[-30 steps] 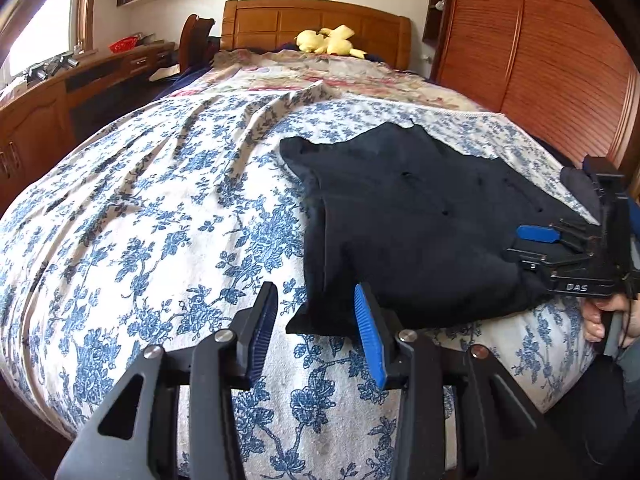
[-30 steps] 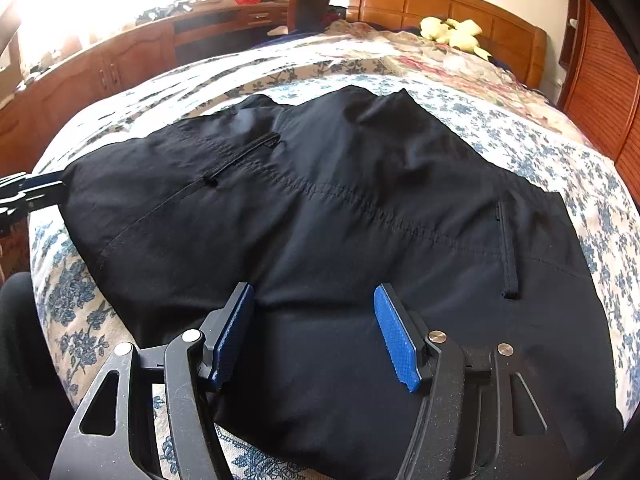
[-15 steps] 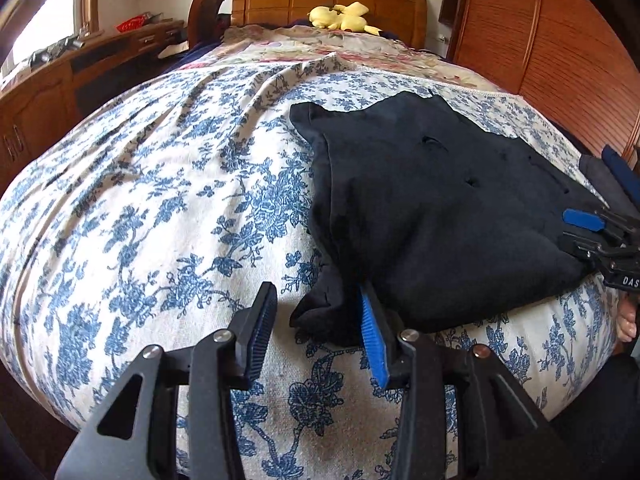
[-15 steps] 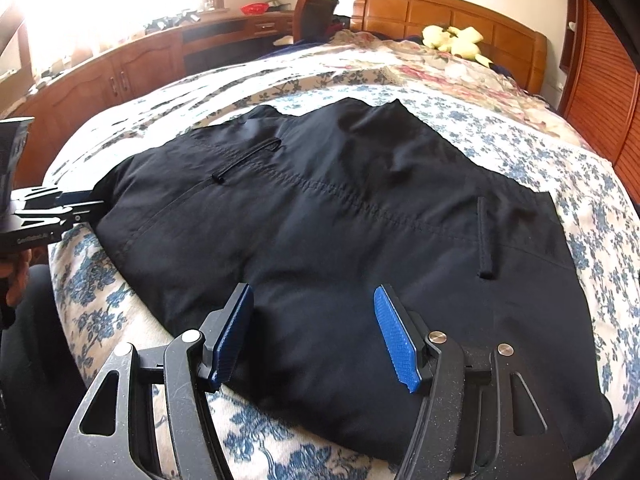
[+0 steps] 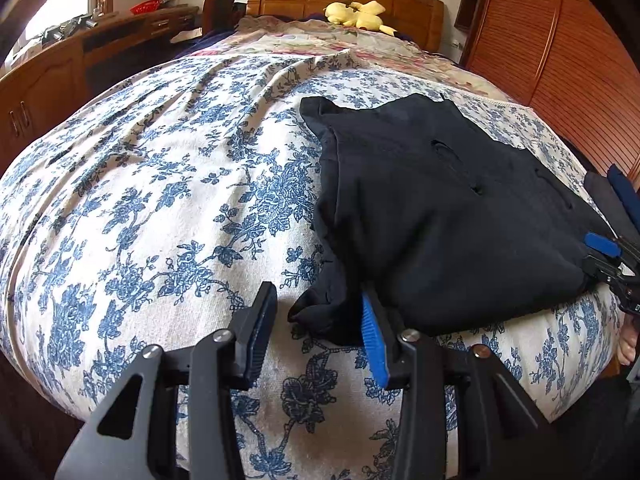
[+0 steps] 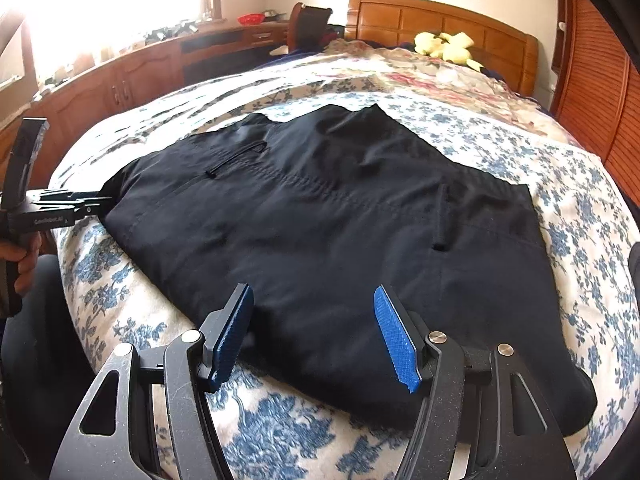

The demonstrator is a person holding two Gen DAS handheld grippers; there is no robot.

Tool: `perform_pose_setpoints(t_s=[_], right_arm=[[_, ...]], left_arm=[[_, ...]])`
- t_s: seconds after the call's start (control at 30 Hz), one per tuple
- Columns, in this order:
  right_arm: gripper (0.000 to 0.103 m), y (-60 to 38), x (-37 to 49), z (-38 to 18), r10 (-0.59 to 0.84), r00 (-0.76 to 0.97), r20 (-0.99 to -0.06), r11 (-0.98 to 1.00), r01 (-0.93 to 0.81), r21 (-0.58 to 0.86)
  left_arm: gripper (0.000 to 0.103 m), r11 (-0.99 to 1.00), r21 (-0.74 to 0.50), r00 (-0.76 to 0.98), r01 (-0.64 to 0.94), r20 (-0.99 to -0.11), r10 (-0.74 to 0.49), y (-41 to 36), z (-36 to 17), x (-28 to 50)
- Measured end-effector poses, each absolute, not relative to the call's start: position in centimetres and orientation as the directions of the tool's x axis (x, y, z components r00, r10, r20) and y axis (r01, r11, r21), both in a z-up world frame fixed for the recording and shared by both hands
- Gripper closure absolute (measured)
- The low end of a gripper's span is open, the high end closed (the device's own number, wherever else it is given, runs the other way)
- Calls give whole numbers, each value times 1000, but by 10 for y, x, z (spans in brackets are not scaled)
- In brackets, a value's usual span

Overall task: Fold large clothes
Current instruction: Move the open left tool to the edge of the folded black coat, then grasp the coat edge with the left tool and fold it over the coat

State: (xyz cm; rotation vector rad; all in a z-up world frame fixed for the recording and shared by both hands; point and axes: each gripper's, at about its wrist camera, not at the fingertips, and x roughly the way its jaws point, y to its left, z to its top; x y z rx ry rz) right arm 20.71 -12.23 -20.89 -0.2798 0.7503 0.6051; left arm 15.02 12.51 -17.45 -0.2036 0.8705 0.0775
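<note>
The flowery bed (image 5: 168,184) held black trousers (image 6: 340,232) near its front edge. The right gripper (image 6: 314,332) had backed off, fingers open and empty; the left gripper (image 5: 320,336), half open, gripped nothing, so folding waited.

Both grippers' fingers (image 5: 376,336) apart

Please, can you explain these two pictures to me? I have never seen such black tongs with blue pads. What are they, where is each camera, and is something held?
A person holds one hand tool in each hand; no robot arm is here. Each tool carries a wide-angle camera that looks along its two fingers. In the left view, the left tool stands open at a bunched corner of the black garment, which touches one blue pad but is not clamped. In the right view, the right tool is open over the garment's near edge and holds nothing. The garment lies flat on the flowered bedcover. A yellow soft toy lies by the headboard.
</note>
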Motion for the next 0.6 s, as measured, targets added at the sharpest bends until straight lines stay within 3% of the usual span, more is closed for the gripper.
perform_pose_setpoints(t_s=[0.07, 0.23, 0.47, 0.6], right_arm=[[39, -130, 204, -208, 413, 581, -702, 801, -599, -25], [39, -149, 201, -207, 408, 587, -699, 813, -582, -13], [39, -189, 204, -188, 391, 636, -665, 857, -516, 10], [39, -211, 206, -172, 382, 675, -631, 879, -477, 22]], left_arm=[[65, 977, -148, 639, -156, -769, -14, 124, -174, 151], [95, 982, -127, 643, -140, -766, -8, 114, -168, 151], [100, 996, -57, 756, -65, -654, 12, 68, -91, 164], [101, 996, -47, 814, 69, -575, -84, 9, -38, 190]])
